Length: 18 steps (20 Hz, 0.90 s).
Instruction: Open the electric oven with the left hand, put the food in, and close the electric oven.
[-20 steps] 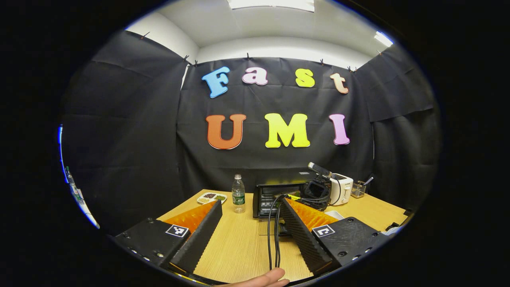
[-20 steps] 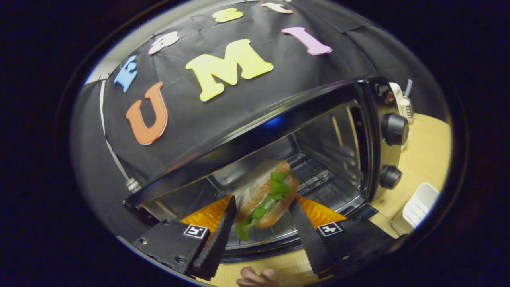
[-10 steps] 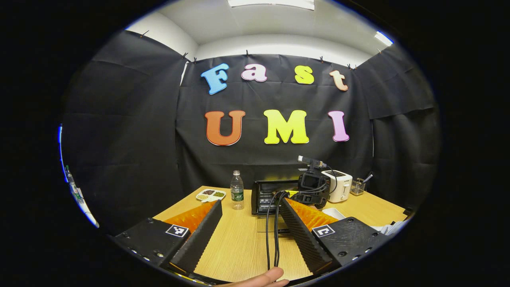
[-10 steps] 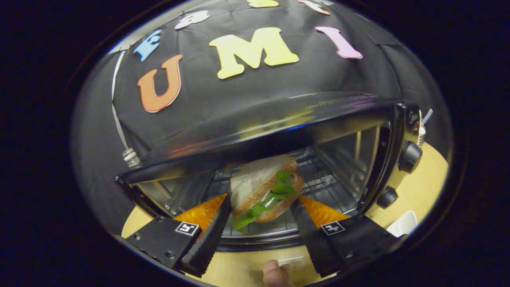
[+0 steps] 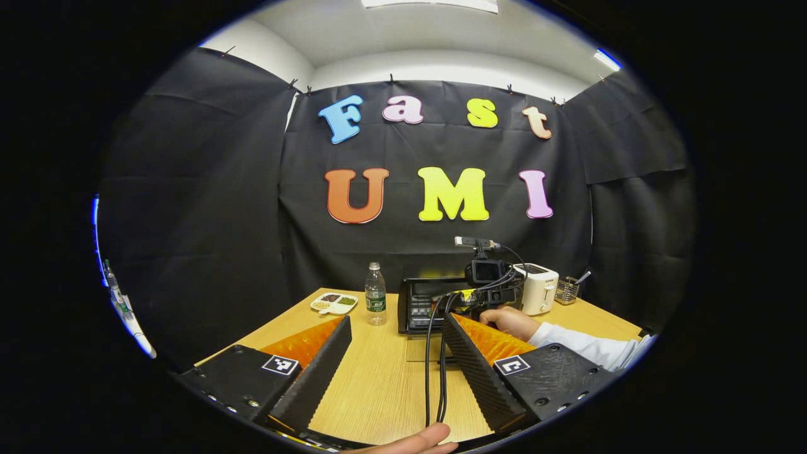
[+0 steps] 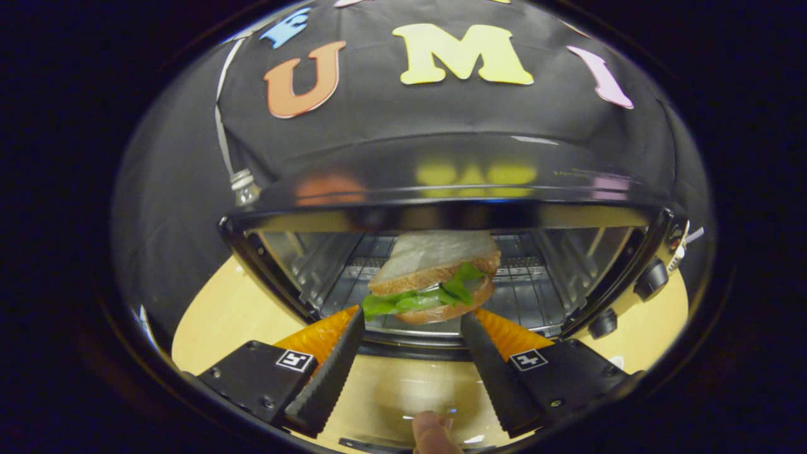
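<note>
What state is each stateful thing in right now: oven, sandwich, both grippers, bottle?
Electric oven: door open, folded down flat.
Sandwich: lying on the oven rack, released.
Right gripper: open, empty, before the oven mouth.
Left gripper: open, empty, above the table.
Water bottle: upright, capped.
</note>
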Tool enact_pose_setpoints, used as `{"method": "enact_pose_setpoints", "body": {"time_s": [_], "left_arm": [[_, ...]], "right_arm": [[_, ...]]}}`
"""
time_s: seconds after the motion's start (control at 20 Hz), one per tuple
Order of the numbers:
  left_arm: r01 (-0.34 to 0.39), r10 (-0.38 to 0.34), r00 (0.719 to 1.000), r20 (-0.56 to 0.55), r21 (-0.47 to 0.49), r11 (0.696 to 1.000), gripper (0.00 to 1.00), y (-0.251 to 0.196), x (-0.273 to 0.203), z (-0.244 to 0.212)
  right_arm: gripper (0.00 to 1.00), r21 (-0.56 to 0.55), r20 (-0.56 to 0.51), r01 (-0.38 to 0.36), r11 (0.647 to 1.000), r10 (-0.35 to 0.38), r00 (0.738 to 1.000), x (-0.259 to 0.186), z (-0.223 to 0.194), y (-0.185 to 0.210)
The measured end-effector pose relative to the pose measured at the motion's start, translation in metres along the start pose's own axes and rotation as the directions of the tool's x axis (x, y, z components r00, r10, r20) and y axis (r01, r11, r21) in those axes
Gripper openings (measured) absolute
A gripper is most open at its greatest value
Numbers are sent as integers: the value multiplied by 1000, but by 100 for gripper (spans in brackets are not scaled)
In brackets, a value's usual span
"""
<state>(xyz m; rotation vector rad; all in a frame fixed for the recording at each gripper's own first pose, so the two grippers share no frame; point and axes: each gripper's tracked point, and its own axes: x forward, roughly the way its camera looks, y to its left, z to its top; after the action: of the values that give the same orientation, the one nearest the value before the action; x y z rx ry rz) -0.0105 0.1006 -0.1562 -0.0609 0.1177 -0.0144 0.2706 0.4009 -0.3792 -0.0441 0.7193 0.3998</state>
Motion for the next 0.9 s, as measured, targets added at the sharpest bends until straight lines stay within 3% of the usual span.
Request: {"method": "enact_pose_setpoints", "body": {"time_s": [0.3,0.6,0.9], "left_arm": [[11,-11,1000,3,-1,1000,96,-7,0,2],[24,-24,1000,0,-3,1000,96,-13,16,4],[35,-35,999,-39,3,999,96,-24,48,-8]], "right_arm": [[98,-19,11,-31,999,32,999,-42,0,-1],[98,-39,134,-73,997,78,988,-128,20,-10],[98,-60,331,-34,998,52,942,-238,55,-39]]}}
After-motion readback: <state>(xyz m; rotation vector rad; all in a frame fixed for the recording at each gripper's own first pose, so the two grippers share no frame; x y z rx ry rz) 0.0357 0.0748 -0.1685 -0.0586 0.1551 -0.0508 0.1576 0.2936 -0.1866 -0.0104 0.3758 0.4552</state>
